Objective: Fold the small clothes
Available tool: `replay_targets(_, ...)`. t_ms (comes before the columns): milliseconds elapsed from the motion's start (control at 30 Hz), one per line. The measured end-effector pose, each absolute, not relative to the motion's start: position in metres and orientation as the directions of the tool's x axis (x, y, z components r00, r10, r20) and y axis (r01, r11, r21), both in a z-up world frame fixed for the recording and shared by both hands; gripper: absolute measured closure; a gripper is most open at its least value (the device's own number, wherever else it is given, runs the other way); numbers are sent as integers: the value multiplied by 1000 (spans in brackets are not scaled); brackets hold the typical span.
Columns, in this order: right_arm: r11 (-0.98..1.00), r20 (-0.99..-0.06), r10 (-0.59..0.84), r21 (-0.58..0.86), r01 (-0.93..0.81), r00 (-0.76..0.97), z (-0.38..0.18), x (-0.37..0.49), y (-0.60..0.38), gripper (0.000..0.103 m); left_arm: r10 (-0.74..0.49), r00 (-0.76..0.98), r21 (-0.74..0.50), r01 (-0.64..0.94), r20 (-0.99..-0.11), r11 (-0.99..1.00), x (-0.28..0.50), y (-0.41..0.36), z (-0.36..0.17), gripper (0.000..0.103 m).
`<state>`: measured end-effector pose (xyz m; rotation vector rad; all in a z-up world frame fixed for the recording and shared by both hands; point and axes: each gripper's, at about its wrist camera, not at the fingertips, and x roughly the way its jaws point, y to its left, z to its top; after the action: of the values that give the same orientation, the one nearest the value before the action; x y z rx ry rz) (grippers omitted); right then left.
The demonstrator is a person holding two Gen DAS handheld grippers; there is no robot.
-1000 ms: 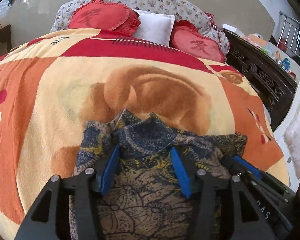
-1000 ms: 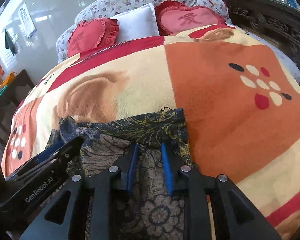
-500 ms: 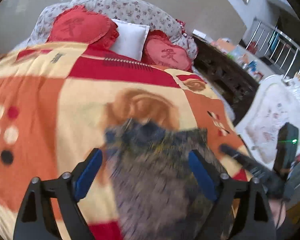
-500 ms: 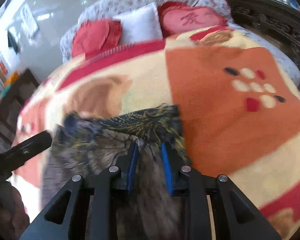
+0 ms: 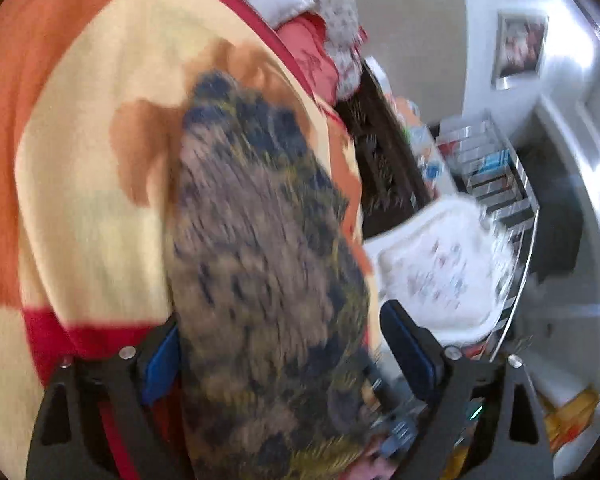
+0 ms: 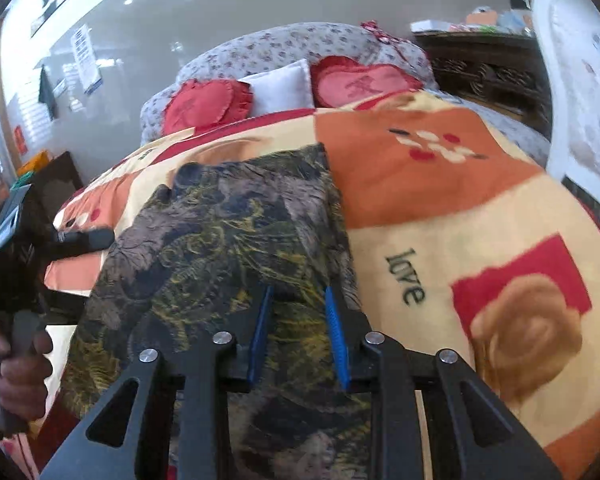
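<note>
A dark patterned garment (image 6: 228, 248) in blue, brown and gold lies spread on the blanket, stretched toward the near edge of the bed. My right gripper (image 6: 298, 320) is shut on its near right part, with cloth bunched between the blue pads. My left gripper (image 5: 280, 364) is open wide, its blue pads on either side of the garment (image 5: 260, 264), which looks blurred in the left wrist view. The left gripper (image 6: 80, 238) also shows at the garment's left edge in the right wrist view.
The orange, cream and red blanket (image 6: 440, 200) covers the bed. Red heart cushions (image 6: 360, 84) and a white pillow (image 6: 284, 88) lie at the head. A dark carved wooden piece (image 5: 384, 168) and a white padded chair (image 5: 440, 268) stand to the right.
My left gripper let go of the garment, opened wide and swung back toward the left. My right gripper pulled the garment toward the near edge, stretching it out flatter.
</note>
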<state>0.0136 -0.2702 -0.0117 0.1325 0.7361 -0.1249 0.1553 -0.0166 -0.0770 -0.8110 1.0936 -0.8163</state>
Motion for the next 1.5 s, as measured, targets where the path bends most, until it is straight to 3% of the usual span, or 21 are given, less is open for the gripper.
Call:
replay_targets(67,984,-686,-70,70,162,724,-15,15,-270,64,-870,261,-881,117,-418,458,158,-17,-79,13)
replay_targets(133,985,-691,-79,56,163,719,-17,17,-269,62,-831,278,-844,107,-482,526,156,-23,-76,41)
replay_targets(167,985,-692,-79,56,163,717,-17,17,-269,62,-787,287,-803,86,-547,589,154,-24,-77,71)
replay_targets(200,984,-693,-77,61,165,717,-17,17,-270,62,-770,289,-790,69,-569,610,156,-25,-77,77)
replay_targets(300,983,-699,-53,90,161,713,-17,16,-273,60,-737,326,-748,121,-592,653,150,-21,-59,82)
replay_targets(500,976,-656,-68,111,185,752,16,5,-279,60,-629,470,-571,279,-620,772,153,9,5,82)
replay_targets(733,971,-706,-54,129,203,706,1,7,-279,60,-468,518,-503,82,-716,860,163,125,-25,81)
replay_targets(900,981,-731,-32,107,161,682,4,23,-260,60,-423,511,-476,31,-748,879,158,139,-51,63)
replay_targets(1067,996,-730,74,81,-22,679,27,59,-213,60,-281,602,-366,-20,-747,930,148,127,-19,59)
replay_targets(1133,991,-714,117,42,-125,690,35,71,-183,61,-198,700,-306,-30,-686,952,141,116,3,46)
replay_targets(1200,975,-684,146,-20,-219,715,39,84,-148,62,-167,766,-282,-19,-620,959,134,109,18,34)
replay_targets(1267,958,-676,152,-78,-276,721,35,98,-115,65,-143,780,-247,-15,-609,969,143,95,22,32)
replay_targets(1300,955,-679,150,-87,-282,719,31,109,-103,72,-127,777,-224,-18,-617,975,150,87,21,32)
replay_targets(1367,960,-718,153,-53,-273,679,17,136,-90,75,-100,759,-183,-26,-644,983,169,75,11,32)
replay_targets(1433,967,-777,151,-12,-254,612,-6,163,-82,85,-53,707,-124,-49,-705,991,191,62,-8,32)
replay_targets(1500,974,-819,101,-34,-223,565,-29,179,-85,87,-23,635,-70,-49,-773,996,205,55,-37,31)
